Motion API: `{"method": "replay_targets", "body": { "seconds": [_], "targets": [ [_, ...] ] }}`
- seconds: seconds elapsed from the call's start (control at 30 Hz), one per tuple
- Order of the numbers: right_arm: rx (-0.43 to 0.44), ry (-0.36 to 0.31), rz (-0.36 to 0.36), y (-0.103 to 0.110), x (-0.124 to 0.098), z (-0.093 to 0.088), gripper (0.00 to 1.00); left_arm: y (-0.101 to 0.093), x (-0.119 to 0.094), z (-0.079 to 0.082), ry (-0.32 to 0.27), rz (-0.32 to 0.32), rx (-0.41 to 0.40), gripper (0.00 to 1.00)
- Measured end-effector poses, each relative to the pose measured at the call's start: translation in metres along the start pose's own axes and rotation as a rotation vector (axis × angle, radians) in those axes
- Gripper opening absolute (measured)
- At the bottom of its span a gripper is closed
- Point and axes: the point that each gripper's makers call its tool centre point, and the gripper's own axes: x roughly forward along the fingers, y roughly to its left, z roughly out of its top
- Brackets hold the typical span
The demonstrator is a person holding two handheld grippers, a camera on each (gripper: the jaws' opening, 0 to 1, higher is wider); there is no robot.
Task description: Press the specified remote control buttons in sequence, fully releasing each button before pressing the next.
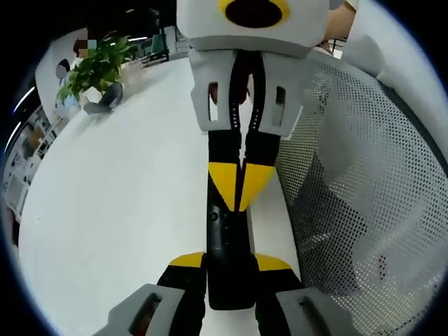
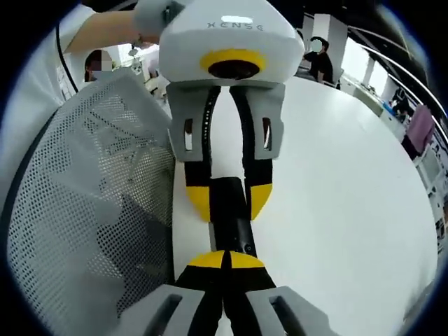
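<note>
The white worktop (image 1: pixel 112 210) spreads wide under both my tools, and along one edge of it a grey mesh chair back (image 2: pixel 91 210) stands close beside the things I am working on. At the worktop's far side, in the left gripper view, a leafy green plant (image 1: pixel 94 66) sits well apart from me. My left hand-held gripper (image 1: pixel 231 269) is opened just wide enough to clasp the near end of the black remote control (image 1: pixel 227 241), its yellow-tipped jaws touching the remote's two sides. The remote lies lengthwise on the worktop between my two tools. My right hand-held gripper (image 2: pixel 225 260) has its yellow tips drawn together, pressed down on the opposite end of the remote, point-first against its top face; which button lies under the tips I cannot tell, since they cover it.
</note>
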Motion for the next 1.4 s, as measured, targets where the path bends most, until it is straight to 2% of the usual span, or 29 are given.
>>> {"method": "replay_targets", "body": {
  "seconds": [0.07, 0.13, 0.17, 0.2, 0.33, 0.47, 0.5, 0.57, 0.67, 0.73, 0.9, 1.0, 1.17, 1.23, 1.33, 1.4],
  "targets": [
    [-0.017, 0.003, 0.008, 0.006, 0.002, 0.002, 0.00, 0.000, 0.000, 0.000, 0.002, -0.001, 0.000, 0.25],
    [-0.135, 0.059, -0.009, 0.004, 0.003, 0.001, 0.00, 0.000, 0.000, 0.000, 0.000, -0.003, 0.001, 0.24],
    [-0.131, 0.071, -0.011, 0.005, 0.003, 0.000, 0.00, 0.000, 0.000, 0.000, 0.000, -0.003, 0.002, 0.24],
    [-0.088, 0.069, -0.013, 0.005, 0.004, 0.001, 0.00, 0.000, 0.000, 0.000, 0.000, -0.003, 0.003, 0.24],
    [-0.007, 0.059, 0.001, 0.005, 0.005, 0.001, 0.00, 0.001, 0.001, 0.000, 0.003, -0.004, 0.005, 0.24],
    [-0.070, 0.098, -0.010, 0.006, 0.005, 0.001, 0.00, 0.001, 0.001, 0.000, 0.012, -0.007, 0.012, 0.24],
    [-0.054, 0.092, -0.008, 0.005, 0.004, 0.000, 0.00, 0.001, 0.001, 0.000, 0.013, -0.007, 0.011, 0.24],
    [0.041, 0.057, 0.002, 0.005, 0.003, 0.001, 0.00, 0.001, 0.001, 0.000, 0.015, -0.006, 0.010, 0.24],
    [0.006, 0.037, 0.009, 0.004, 0.000, 0.000, 0.00, 0.000, 0.001, 0.001, 0.014, -0.006, 0.009, 0.24],
    [-0.006, 0.046, 0.007, 0.006, -0.001, -0.002, 0.00, 0.000, 0.001, 0.001, 0.016, -0.007, 0.012, 0.24],
    [-0.022, 0.021, -0.060, -0.006, -0.008, 0.001, 0.00, 0.000, 0.001, 0.001, 0.012, -0.010, 0.013, 0.24],
    [-0.022, 0.022, -0.060, -0.011, -0.006, 0.003, 0.00, 0.000, 0.001, 0.000, 0.009, -0.010, 0.013, 0.24],
    [-0.042, 0.050, -0.035, -0.008, -0.002, 0.001, 0.00, 0.000, 0.001, 0.000, 0.007, -0.012, 0.012, 0.24],
    [-0.069, 0.063, -0.037, -0.009, -0.001, 0.001, 0.00, 0.000, 0.001, 0.000, 0.005, -0.013, 0.011, 0.24],
    [-0.164, 0.115, -0.066, -0.010, 0.000, 0.001, 0.00, 0.000, 0.001, 0.000, 0.009, -0.014, 0.015, 0.24],
    [-0.172, 0.109, -0.076, -0.007, 0.001, 0.001, 0.00, 0.000, 0.001, 0.000, 0.013, -0.015, 0.018, 0.24]
  ]
}}
